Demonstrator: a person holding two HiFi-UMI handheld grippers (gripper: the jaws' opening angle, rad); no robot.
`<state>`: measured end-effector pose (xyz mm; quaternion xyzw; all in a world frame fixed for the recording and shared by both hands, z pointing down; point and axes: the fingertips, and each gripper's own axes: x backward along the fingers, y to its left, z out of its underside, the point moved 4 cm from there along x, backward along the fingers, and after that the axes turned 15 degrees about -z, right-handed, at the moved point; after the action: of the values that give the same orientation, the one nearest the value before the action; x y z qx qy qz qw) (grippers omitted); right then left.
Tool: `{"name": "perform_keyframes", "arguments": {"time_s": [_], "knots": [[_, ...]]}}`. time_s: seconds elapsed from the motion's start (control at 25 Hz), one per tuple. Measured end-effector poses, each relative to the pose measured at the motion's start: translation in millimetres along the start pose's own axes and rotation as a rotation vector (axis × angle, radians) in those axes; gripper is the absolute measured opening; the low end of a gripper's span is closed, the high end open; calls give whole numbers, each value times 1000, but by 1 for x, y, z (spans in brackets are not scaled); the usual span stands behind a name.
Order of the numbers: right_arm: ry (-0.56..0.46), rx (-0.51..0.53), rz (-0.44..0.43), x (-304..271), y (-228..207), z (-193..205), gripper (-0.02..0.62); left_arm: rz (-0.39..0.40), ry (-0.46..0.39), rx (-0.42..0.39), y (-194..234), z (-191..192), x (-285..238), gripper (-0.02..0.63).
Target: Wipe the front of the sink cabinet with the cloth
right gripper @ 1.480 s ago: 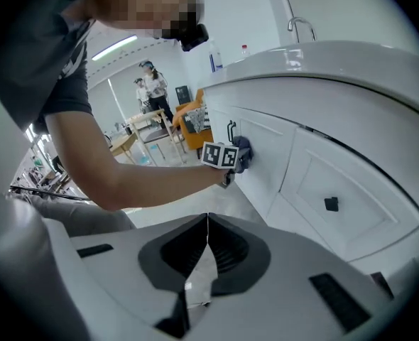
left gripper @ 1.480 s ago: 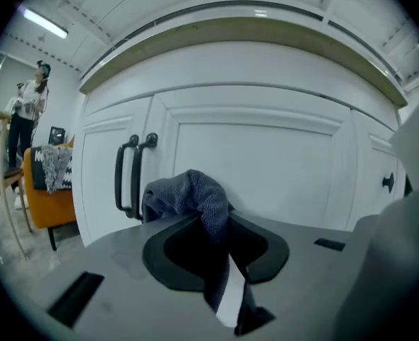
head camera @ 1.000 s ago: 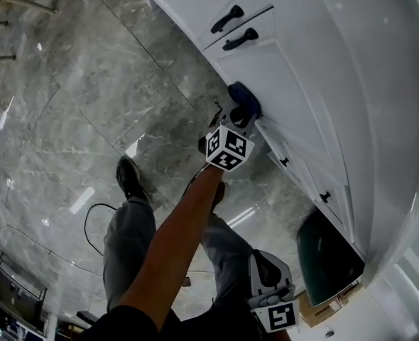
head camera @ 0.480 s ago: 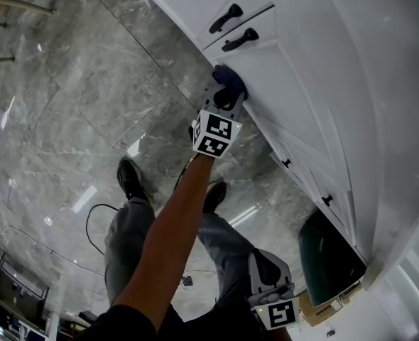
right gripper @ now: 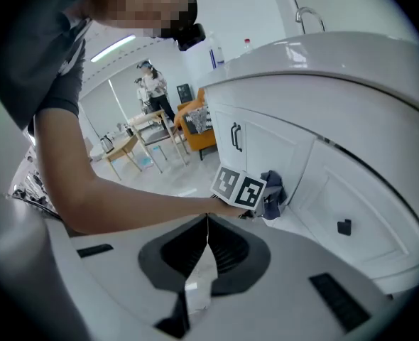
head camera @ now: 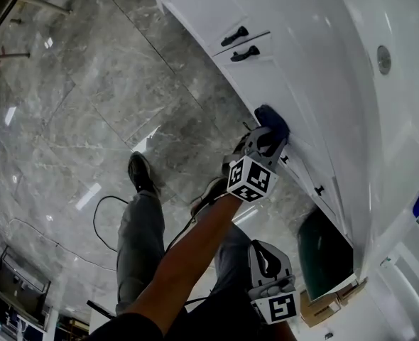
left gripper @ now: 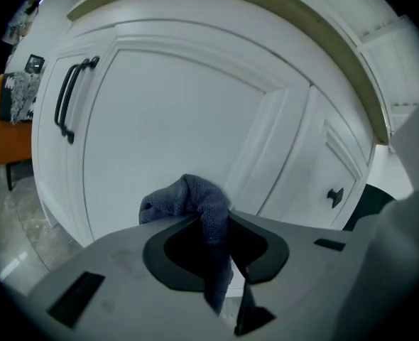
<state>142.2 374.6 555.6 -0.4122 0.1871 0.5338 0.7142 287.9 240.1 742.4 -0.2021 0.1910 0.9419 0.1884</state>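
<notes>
Pinching blue-grey cloth [left gripper: 189, 196] in left tool [head camera: 265, 139], pressed against white sink cabinet door [left gripper: 167, 112] beside centre stile. Right tool [right gripper: 207, 226] pressed together, empty, held low. Probably soft, light, limp; best gripped at bunched middle, leaving loose wad toward panel.

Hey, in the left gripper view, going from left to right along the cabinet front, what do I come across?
Black bar handles → blue-grey cloth, pinched in the left tongs → small black knob.
</notes>
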Motion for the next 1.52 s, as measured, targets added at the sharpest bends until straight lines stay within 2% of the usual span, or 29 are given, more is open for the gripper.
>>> {"name": "perform_keyframes", "arguments": {"time_s": [0.24, 0.32, 0.44, 0.72, 1.04, 1.52], "knots": [[-38, 17, -11, 22, 21, -43, 9, 17, -97, -67, -6, -87, 43, 69], [-44, 22, -20, 30, 28, -54, 9, 17, -99, -85, -8, -107, 54, 69], [-91, 38, -12, 38, 37, -75, 9, 23, -81, -109, -9, -116, 63, 69], [-163, 63, 30, 57, 46, -114, 9, 91, -143, -221, -21, -145, 109, 68], [-252, 104, 37, 84, 73, -167, 9, 73, -180, -273, 5, -219, 217, 69], [-442, 244, 78, 149, 132, -270, 9, 151, -327, -482, 12, -379, 388, 69]]}}
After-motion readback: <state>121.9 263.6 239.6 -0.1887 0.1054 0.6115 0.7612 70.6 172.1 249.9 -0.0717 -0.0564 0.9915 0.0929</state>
